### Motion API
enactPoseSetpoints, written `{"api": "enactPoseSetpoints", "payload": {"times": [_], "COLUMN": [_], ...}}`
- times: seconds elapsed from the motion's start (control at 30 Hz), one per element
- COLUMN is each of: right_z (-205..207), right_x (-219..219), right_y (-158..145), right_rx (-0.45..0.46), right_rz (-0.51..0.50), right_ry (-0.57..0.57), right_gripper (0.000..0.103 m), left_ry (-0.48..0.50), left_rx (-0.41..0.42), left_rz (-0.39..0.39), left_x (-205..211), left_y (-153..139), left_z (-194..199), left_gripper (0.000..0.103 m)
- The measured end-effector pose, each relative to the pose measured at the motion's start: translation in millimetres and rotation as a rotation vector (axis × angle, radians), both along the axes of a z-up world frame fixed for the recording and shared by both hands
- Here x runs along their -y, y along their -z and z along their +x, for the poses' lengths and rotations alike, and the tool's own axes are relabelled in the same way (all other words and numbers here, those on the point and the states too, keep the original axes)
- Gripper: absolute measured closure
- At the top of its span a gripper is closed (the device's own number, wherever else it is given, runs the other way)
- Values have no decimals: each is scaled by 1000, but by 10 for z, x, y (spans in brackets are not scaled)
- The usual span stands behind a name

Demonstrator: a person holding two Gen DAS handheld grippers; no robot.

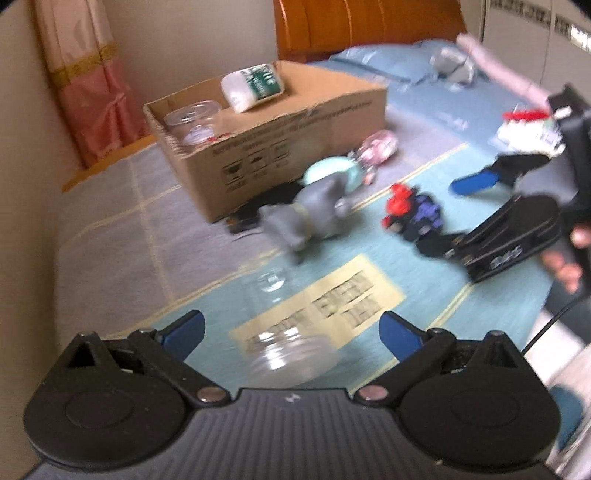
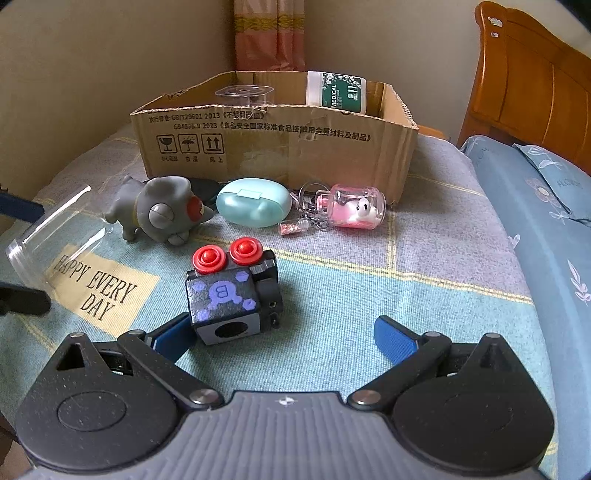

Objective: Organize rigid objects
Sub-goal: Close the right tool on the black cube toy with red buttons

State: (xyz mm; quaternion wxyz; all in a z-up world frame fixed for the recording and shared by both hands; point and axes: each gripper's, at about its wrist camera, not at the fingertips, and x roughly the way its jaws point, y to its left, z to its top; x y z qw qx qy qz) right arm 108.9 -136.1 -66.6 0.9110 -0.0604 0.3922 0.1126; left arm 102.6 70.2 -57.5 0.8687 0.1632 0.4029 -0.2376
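My left gripper [image 1: 291, 328] is open, with a clear plastic jar [image 1: 291, 360] lying on the blanket between its blue fingers; the jar also shows at the left of the right wrist view [image 2: 55, 236]. My right gripper [image 2: 284, 334] is open and empty, just behind a black cube toy with red buttons [image 2: 231, 291], which touches its left finger. The cube also shows in the left wrist view [image 1: 413, 214]. A grey toy animal [image 2: 159, 212], a mint case [image 2: 253, 202] and a pink keychain bottle [image 2: 351, 206] lie before the cardboard box [image 2: 277, 144].
The box holds a clear jar [image 2: 243, 94] and a green-labelled white bottle [image 2: 338, 92]. A wall runs along the left, a curtain [image 2: 269, 33] hangs behind the box, a wooden headboard [image 2: 532, 81] and blue pillow [image 2: 535, 177] are right.
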Motion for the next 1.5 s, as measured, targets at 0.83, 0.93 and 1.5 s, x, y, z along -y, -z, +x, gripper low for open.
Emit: {"api": "enactPoseSetpoints", "payload": {"times": [0.83, 0.93, 1.5], "right_z": [-1, 12, 74], "right_x": [29, 29, 5], "right_y": [1, -2, -22], "right_rx": [5, -2, -22], "right_rz": [4, 2, 12], "right_ry": [-33, -37, -25], "right_gripper": [0, 0, 0], "left_ry": [114, 60, -334], "left_rx": [170, 148, -62], "left_rz": [314, 275, -22], "left_x": [80, 17, -441], "left_y": [131, 39, 190], "left_z": [224, 283, 494], "left_gripper": [4, 3, 50]}}
